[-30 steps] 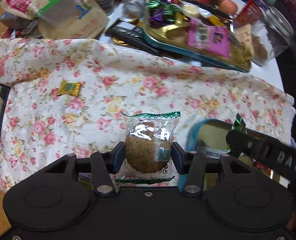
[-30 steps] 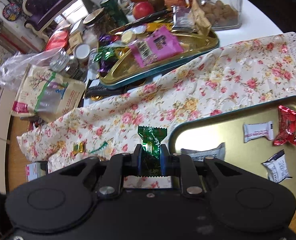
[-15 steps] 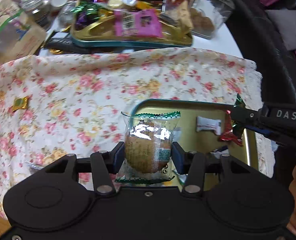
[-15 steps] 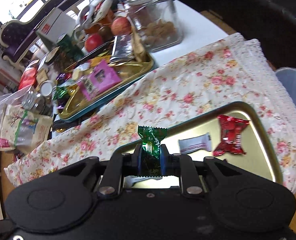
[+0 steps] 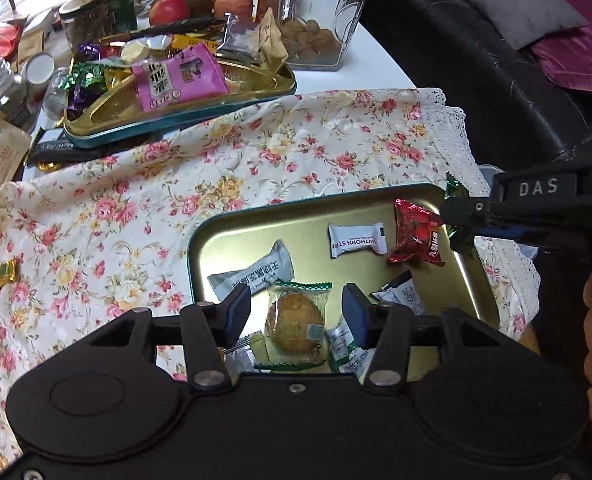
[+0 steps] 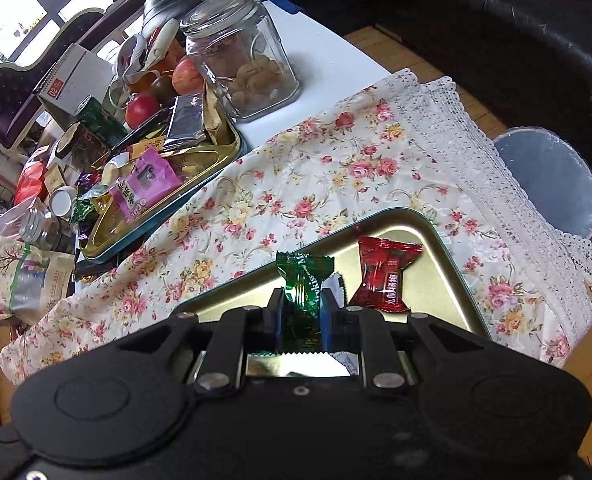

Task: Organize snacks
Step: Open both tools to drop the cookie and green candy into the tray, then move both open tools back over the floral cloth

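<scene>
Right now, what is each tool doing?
Left tool: open, cookie packet loose between its pads.
Right tool: closed on green candy.

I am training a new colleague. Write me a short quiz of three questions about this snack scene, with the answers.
1. True or false: the jaws of the left gripper stand apart from the cookie packet.
2. Which one lies in the gold tray? A: a red candy. B: an apple. C: a glass jar.
3. Fill in: the right gripper is shut on a ___ candy.
Key: 1 true; 2 A; 3 green candy.
</scene>
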